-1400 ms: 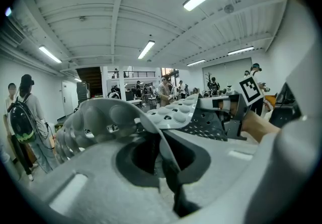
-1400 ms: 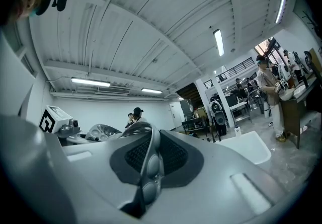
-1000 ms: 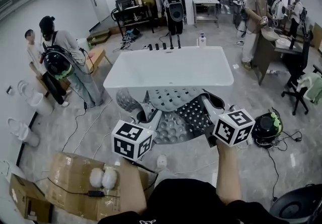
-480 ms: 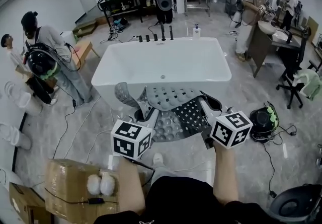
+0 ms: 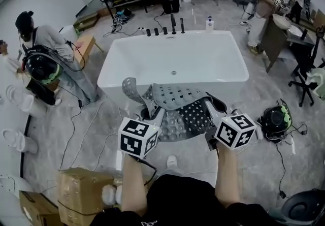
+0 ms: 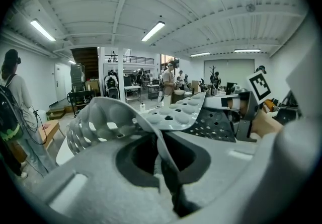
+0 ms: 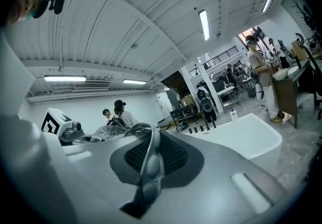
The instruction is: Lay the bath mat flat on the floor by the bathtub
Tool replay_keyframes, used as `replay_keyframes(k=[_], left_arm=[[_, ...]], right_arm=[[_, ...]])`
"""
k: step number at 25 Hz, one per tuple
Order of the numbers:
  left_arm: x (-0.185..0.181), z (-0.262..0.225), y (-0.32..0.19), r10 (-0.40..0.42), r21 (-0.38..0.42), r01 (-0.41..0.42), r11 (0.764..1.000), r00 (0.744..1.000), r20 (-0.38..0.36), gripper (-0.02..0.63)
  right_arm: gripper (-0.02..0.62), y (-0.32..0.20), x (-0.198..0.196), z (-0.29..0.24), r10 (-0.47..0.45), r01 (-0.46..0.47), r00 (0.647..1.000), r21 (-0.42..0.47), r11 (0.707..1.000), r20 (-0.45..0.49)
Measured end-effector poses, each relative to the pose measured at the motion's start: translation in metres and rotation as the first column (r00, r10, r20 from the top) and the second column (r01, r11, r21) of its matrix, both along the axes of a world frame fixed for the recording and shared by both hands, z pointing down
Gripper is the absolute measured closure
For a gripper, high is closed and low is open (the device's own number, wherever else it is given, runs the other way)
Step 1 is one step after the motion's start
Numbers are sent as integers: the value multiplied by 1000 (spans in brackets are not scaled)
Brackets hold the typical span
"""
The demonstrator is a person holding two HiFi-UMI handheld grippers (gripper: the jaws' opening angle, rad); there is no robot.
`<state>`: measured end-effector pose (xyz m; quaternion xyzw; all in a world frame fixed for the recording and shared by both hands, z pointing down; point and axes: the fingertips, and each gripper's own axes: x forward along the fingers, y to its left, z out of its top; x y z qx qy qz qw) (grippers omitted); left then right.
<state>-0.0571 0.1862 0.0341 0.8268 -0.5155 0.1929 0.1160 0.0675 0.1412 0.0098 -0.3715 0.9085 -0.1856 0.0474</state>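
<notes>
Below the head camera, just ahead of the person's knees: left gripper (image 5: 154, 117) and right gripper (image 5: 210, 111) each have jaws clamped shut on an edge of the grey perforated bath mat (image 5: 184, 109). Mat is slung between them, crumpled and folded over, not flat. Just beyond is the white bathtub (image 5: 175, 62); the mat's far edge overlaps its near rim.

Grey bath mat (image 5: 177, 99) (dotted with holes, dimples); white bathtub (image 5: 152, 60).
</notes>
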Motion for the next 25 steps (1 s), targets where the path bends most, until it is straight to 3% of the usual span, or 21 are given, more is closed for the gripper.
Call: replay_keyframes(k=[5, 12, 16, 21, 25], left_arm=[[-48, -1, -44, 23, -18, -23, 1000, 1000, -7, 589], [-71, 12, -95, 123, -32, -124, 992, 991, -53, 591], [-90, 30, -126, 108, -64, -114, 991, 990, -90, 589], [-80, 56, -148, 130, -111, -151, 982, 975, -180, 591], [-78, 70, -160, 136, -148, -169, 974, 968, -210, 591]], right_arm=[[577, -38, -49, 0, 15, -15, 1000, -4, 1000, -25], [577, -82, -67, 11, 112, -114, 991, -30, 993, -67], [577, -108, -82, 28, 135, -142, 982, -54, 988, -129], [577, -122, -73, 48, 176, -200, 965, -112, 973, -194], [577, -129, -72, 60, 189, -224, 955, -138, 965, -230]])
